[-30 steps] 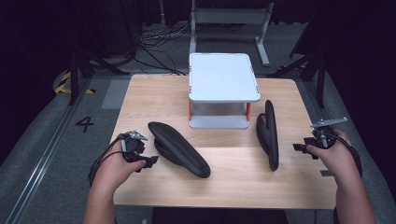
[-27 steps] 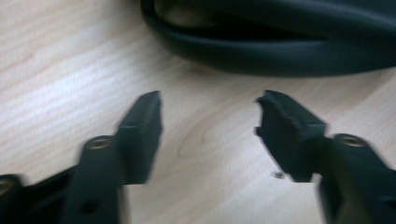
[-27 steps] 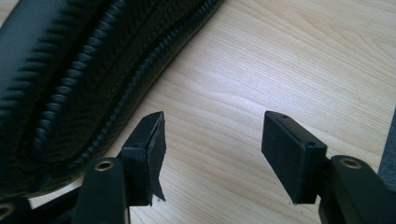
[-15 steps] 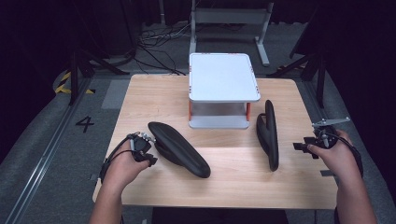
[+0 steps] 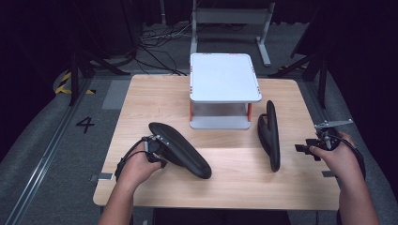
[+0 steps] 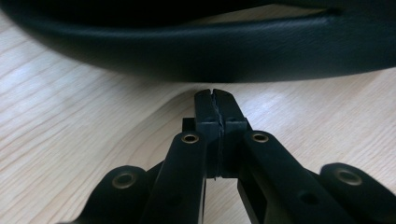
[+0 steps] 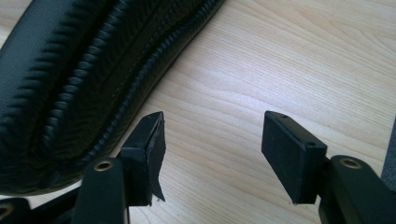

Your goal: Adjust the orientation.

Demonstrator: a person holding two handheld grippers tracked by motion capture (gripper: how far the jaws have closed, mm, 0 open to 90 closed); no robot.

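Worktop (image 5: 141,98) is the big bare surface, and slick wood is the main risk: nothing pins either pad. White stand (image 5: 224,77) sits well ahead of both tools, between the two black pads; anything shoved forward could hit its lower shelf. Left pad (image 5: 180,149) lies flat and diagonal, its near end right at the left tool (image 5: 157,152). In the left gripper view that tool (image 6: 215,100) has its jaws pressed together on nothing, tips just short of the pad's rounded edge (image 6: 196,56). Judgement: closed like that it can only nudge, so a push would likely slide or spin the pad rather than lift it; it has to open first, and the edge looks thick and curved, so a shallow bite could squirt off. Right pad (image 5: 271,136) stands on its long edge, to the left of the right tool (image 5: 307,149). That tool (image 7: 212,140) is spread wide, empty, with the ribbed pad (image 7: 74,79) just beside its left jaw, not between them. Closing now grabs air; a side bump probably tips the pad flat. Left jaw's rubber facing (image 7: 156,144) looks peeled at the corner, so expect weaker grip there.
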